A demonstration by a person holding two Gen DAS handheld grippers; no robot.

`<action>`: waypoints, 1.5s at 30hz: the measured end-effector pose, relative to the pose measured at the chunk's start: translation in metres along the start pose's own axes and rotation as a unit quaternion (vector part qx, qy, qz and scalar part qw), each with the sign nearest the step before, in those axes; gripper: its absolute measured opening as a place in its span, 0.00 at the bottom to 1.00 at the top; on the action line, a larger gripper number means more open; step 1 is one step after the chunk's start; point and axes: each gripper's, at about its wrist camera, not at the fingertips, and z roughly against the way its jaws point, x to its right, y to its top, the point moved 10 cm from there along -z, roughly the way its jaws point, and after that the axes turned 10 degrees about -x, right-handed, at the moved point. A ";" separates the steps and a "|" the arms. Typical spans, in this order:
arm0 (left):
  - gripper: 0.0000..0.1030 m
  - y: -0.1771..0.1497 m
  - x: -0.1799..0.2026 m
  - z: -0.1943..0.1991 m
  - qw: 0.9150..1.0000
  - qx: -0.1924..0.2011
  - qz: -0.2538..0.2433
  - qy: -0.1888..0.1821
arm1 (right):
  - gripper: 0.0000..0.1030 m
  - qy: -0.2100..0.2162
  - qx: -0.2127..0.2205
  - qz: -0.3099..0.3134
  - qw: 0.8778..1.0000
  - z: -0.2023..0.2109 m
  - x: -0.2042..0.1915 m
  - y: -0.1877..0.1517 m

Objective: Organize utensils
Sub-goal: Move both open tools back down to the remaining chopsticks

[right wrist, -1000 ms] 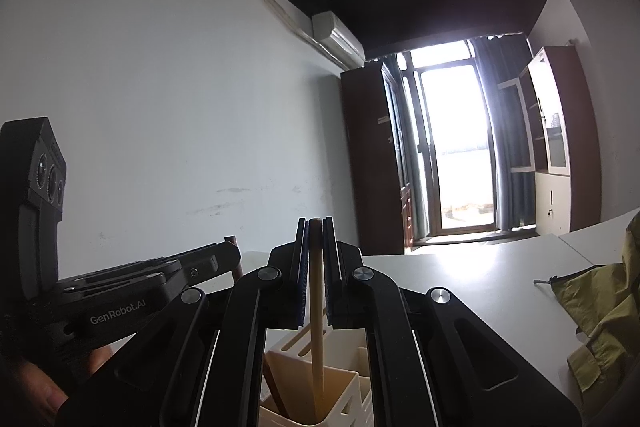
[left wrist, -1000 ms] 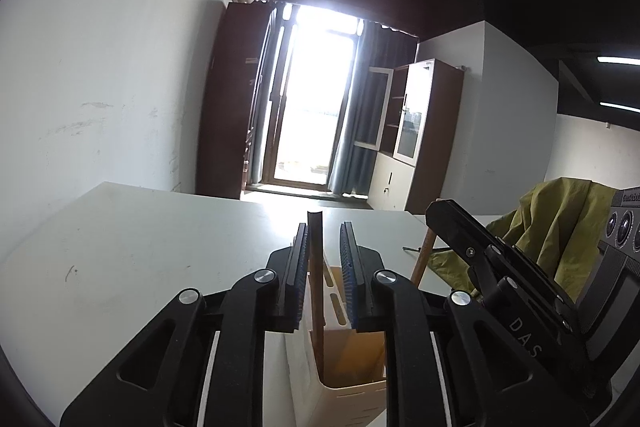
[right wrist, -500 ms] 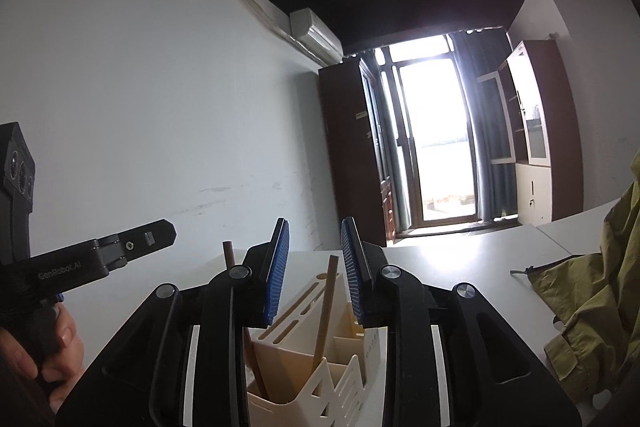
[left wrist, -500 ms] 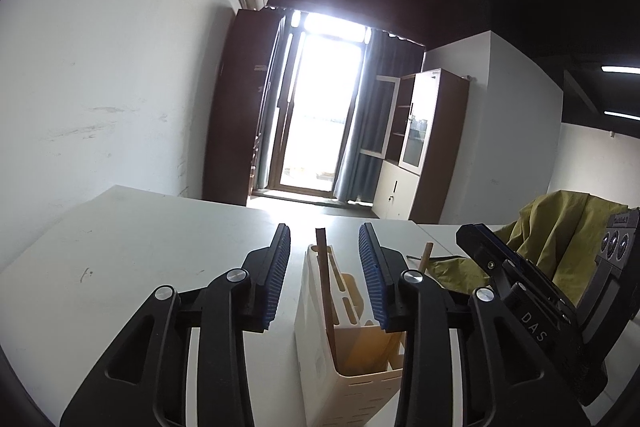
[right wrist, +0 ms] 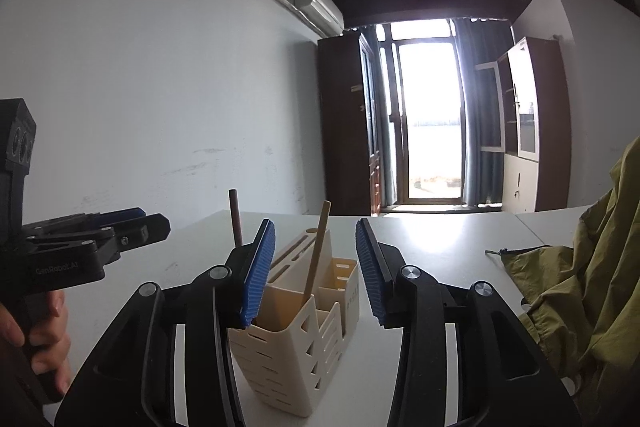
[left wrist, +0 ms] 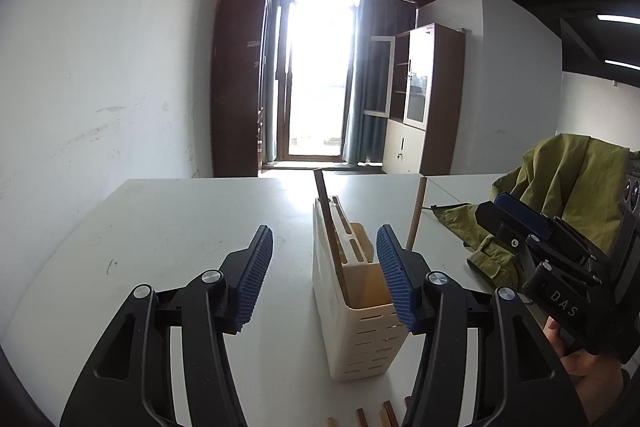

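Observation:
A cream slotted utensil holder [left wrist: 356, 323] [right wrist: 296, 347] stands on the white table [left wrist: 180, 227]. A dark brown chopstick [left wrist: 328, 223] [right wrist: 236, 219] leans in its near compartment, and a pale wooden chopstick [left wrist: 416, 219] [right wrist: 316, 255] leans in another. My left gripper [left wrist: 325, 279] is behind the holder with its jaws opening; the blue pads touch nothing. My right gripper [right wrist: 316, 275], whose jaws are opening too, frames the pale chopstick without touching it. Each view shows the other gripper to the side, held by a hand [right wrist: 44, 339].
An olive green jacket [left wrist: 560, 187] [right wrist: 580, 287] lies heaped on the table's right side, close to the right gripper. Ends of several more chopsticks [left wrist: 376, 417] lie on the table at the bottom edge of the left wrist view. A white wall runs along the left.
Both grippers have opened, let go of their chopsticks and drawn back from the holder. The dark and the pale chopstick now stand free in the holder.

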 end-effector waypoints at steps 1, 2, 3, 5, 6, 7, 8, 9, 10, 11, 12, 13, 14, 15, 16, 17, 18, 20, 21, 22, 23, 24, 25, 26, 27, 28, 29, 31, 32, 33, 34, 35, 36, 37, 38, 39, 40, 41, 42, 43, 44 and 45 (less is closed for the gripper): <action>0.53 -0.002 -0.002 0.002 1.000 -0.003 0.004 -0.001 | 0.42 0.002 -0.007 -0.002 1.000 0.001 0.000 -0.004; 0.53 -0.004 -0.004 0.003 1.000 -0.006 0.005 0.000 | 0.45 0.005 -0.012 -0.003 1.000 0.001 0.000 -0.007; 0.53 -0.007 -0.005 0.004 1.000 -0.010 0.005 0.004 | 0.47 0.006 -0.014 -0.002 1.000 0.003 -0.001 -0.009; 0.53 -0.015 -0.009 0.006 1.000 -0.017 0.006 0.008 | 0.47 0.004 -0.017 0.006 1.000 0.009 -0.004 -0.019; 0.53 -0.019 -0.010 0.006 1.000 -0.022 0.006 0.010 | 0.47 0.002 -0.021 0.007 1.000 0.011 -0.004 -0.021; 0.53 -0.022 -0.010 0.006 1.000 -0.027 0.006 0.011 | 0.47 0.002 -0.026 0.007 1.000 0.012 -0.004 -0.023; 0.53 -0.026 -0.011 0.007 0.999 -0.032 0.005 0.013 | 0.47 0.001 -0.031 0.005 1.000 0.013 -0.004 -0.025; 0.53 -0.031 -0.012 0.007 0.999 -0.037 0.004 0.016 | 0.47 -0.001 -0.036 0.002 0.999 0.014 -0.004 -0.028; 0.53 -0.035 -0.013 0.006 0.999 -0.043 0.004 0.020 | 0.47 -0.006 -0.040 -0.002 0.999 0.016 -0.003 -0.029; 0.53 -0.039 -0.014 0.005 0.998 -0.050 0.005 0.023 | 0.48 -0.009 -0.041 -0.005 0.999 0.019 -0.003 -0.031; 0.54 -0.043 -0.015 0.004 0.998 -0.057 0.005 0.025 | 0.51 -0.007 -0.047 -0.008 0.999 0.020 -0.004 -0.033; 0.55 -0.048 -0.014 0.002 0.997 -0.066 0.002 0.026 | 0.54 -0.002 -0.053 -0.009 0.999 0.022 -0.006 -0.034; 0.56 -0.052 -0.013 0.000 0.997 -0.074 -0.002 0.027 | 0.56 0.002 -0.059 -0.008 0.998 0.023 -0.009 -0.037; 0.56 -0.057 -0.012 -0.001 0.996 -0.080 -0.005 0.029 | 0.56 -0.002 -0.064 -0.005 0.998 0.023 -0.011 -0.037; 0.56 -0.061 -0.011 -0.002 0.996 -0.086 -0.007 0.030 | 0.56 -0.009 -0.069 -0.001 0.998 0.024 -0.013 -0.038; 0.56 -0.066 -0.011 -0.002 0.995 -0.091 -0.010 0.030 | 0.56 -0.013 -0.077 0.002 0.997 0.024 -0.014 -0.040; 0.56 -0.071 -0.010 -0.003 0.995 -0.097 -0.012 0.031 | 0.56 -0.015 -0.084 0.002 0.996 0.024 -0.015 -0.042; 0.56 -0.079 -0.011 -0.006 0.993 -0.111 -0.013 0.031 | 0.56 -0.020 -0.097 -0.007 0.995 0.024 -0.013 -0.048; 0.56 -0.084 -0.012 -0.009 0.992 -0.120 -0.011 0.029 | 0.56 -0.023 -0.105 -0.014 0.994 0.023 -0.011 -0.051; 0.56 -0.089 -0.013 -0.011 0.991 -0.129 -0.009 0.027 | 0.56 -0.025 -0.114 -0.022 0.993 0.021 -0.008 -0.055; 0.56 -0.095 -0.014 -0.014 0.990 -0.138 -0.008 0.025 | 0.56 -0.025 -0.124 -0.030 0.992 0.019 -0.006 -0.060; 0.56 -0.100 -0.014 -0.017 0.989 -0.147 -0.007 0.022 | 0.56 -0.025 -0.137 -0.036 0.990 0.017 -0.004 -0.067; 0.56 -0.106 -0.015 -0.020 0.988 -0.156 -0.006 0.022 | 0.56 -0.028 -0.150 -0.041 0.987 0.014 -0.002 -0.075; 0.56 -0.111 -0.016 -0.022 0.987 -0.161 -0.005 0.022 | 0.56 -0.033 -0.162 -0.044 0.985 0.011 0.000 -0.082; 0.56 -0.117 -0.016 -0.024 0.985 -0.168 -0.005 0.022 | 0.56 -0.037 -0.173 -0.048 0.983 0.009 0.003 -0.089; 0.56 -0.122 -0.017 -0.026 0.984 -0.175 -0.003 0.024 | 0.56 -0.040 -0.185 -0.051 0.981 0.005 0.005 -0.096; 0.56 -0.129 -0.017 -0.029 0.983 -0.181 -0.002 0.026 | 0.56 -0.044 -0.198 -0.054 0.978 0.001 0.007 -0.103; 0.56 -0.141 -0.019 -0.034 0.980 -0.196 0.004 0.026 | 0.56 -0.047 -0.219 -0.062 0.973 -0.005 0.010 -0.114; 0.56 -0.147 -0.020 -0.037 0.979 -0.203 0.007 0.024 | 0.56 -0.047 -0.229 -0.066 0.970 -0.008 0.011 -0.120; 0.56 -0.152 -0.020 -0.040 0.977 -0.210 0.010 0.024 | 0.56 -0.048 -0.239 -0.068 0.967 -0.010 0.012 -0.126; 0.56 -0.156 -0.020 -0.043 0.976 -0.216 0.011 0.023 | 0.56 -0.050 -0.248 -0.069 0.965 -0.013 0.013 -0.132; 0.56 -0.160 -0.020 -0.046 0.975 -0.221 0.011 0.024 | 0.56 -0.051 -0.259 -0.070 0.962 -0.016 0.013 -0.139; 0.56 -0.163 -0.019 -0.049 0.974 -0.227 0.008 0.024 | 0.56 -0.050 -0.269 -0.072 0.959 -0.019 0.013 -0.145; 0.56 -0.166 -0.018 -0.052 0.973 -0.230 0.005 0.025 | 0.56 -0.048 -0.279 -0.075 0.956 -0.022 0.013 -0.152; 0.56 -0.168 -0.018 -0.054 0.972 -0.234 0.005 0.024 | 0.56 -0.047 -0.287 -0.076 0.954 -0.025 0.012 -0.157; 0.56 -0.171 -0.018 -0.056 0.971 -0.237 0.006 0.022 | 0.56 -0.049 -0.293 -0.076 0.952 -0.027 0.012 -0.162; 0.56 -0.173 -0.018 -0.057 0.970 -0.241 0.007 0.018 | 0.56 -0.050 -0.300 -0.076 0.950 -0.029 0.012 -0.166; 0.56 -0.175 -0.017 -0.060 0.969 -0.245 0.007 0.016 | 0.56 -0.051 -0.306 -0.076 0.948 -0.031 0.012 -0.171; 0.56 -0.177 -0.018 -0.061 0.969 -0.248 0.007 0.016 | 0.56 -0.051 -0.312 -0.075 0.946 -0.032 0.011 -0.175; 0.56 -0.180 -0.019 -0.063 0.968 -0.251 0.006 0.017 | 0.56 -0.051 -0.317 -0.075 0.944 -0.033 0.011 -0.179; 0.56 -0.182 -0.020 -0.065 0.967 -0.254 0.007 0.019 | 0.56 -0.052 -0.321 -0.075 0.943 -0.034 0.011 -0.182; 0.56 -0.184 -0.020 -0.066 0.966 -0.257 0.007 0.019 | 0.56 -0.052 -0.325 -0.076 0.941 -0.035 0.012 -0.186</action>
